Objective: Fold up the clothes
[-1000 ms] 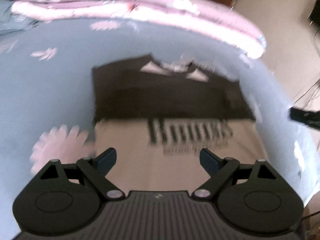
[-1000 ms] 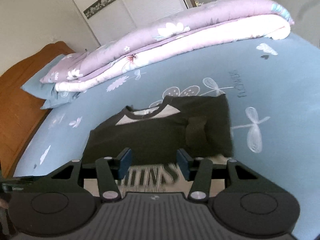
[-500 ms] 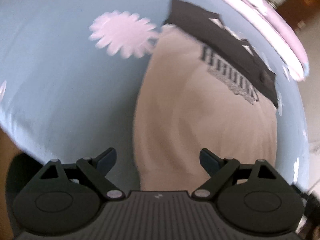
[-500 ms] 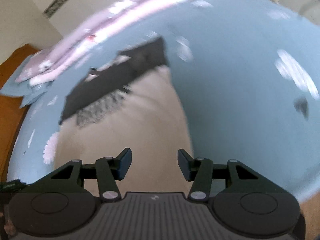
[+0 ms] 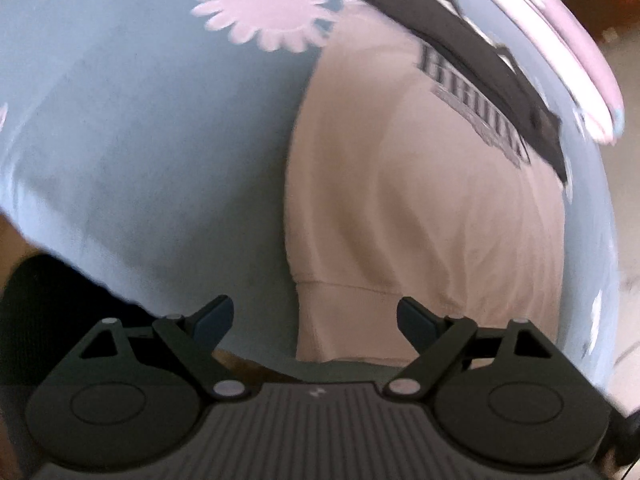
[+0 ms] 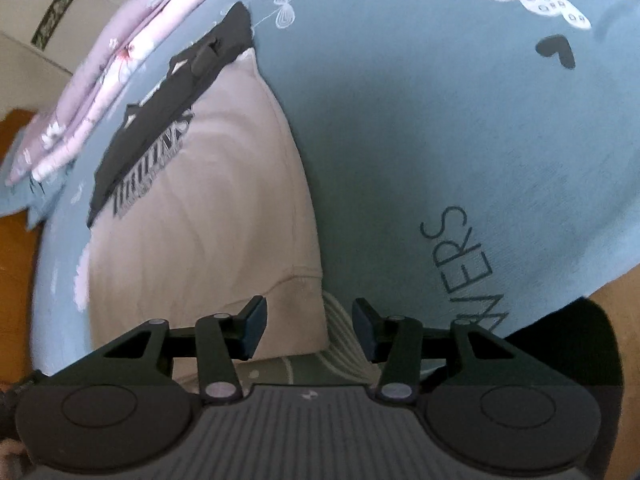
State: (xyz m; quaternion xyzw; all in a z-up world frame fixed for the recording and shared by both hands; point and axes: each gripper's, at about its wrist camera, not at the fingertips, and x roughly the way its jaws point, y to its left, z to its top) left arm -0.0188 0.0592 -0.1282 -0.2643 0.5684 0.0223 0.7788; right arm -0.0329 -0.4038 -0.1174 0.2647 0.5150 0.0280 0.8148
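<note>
Left tool (image 5: 316,318) has its jaws wide apart, just easing in a bit, nothing pinched; the ribbed hem of the sweatshirt (image 5: 420,184) sits between them, left bottom corner closer to the left finger. Right tool (image 6: 308,326) is narrower, jaws closing a little too, pads not pressing on anything, with the sweatshirt's right bottom corner (image 6: 296,312) just past its left finger.

The sweatshirt lies flat on the bed sheet (image 6: 440,140), beige body toward the tools, dark top part at the far end. Nothing sits on top of it.

Around it: a pink daisy print (image 5: 262,10) by the left edge, a folded pink floral quilt (image 6: 120,52) beyond the collar, a wooden headboard (image 6: 16,248) at the left.

Chest lettering is blurry, looks like "BROOK…" maybe. The sheet reads "…WERS", front cut off by the tool.
</note>
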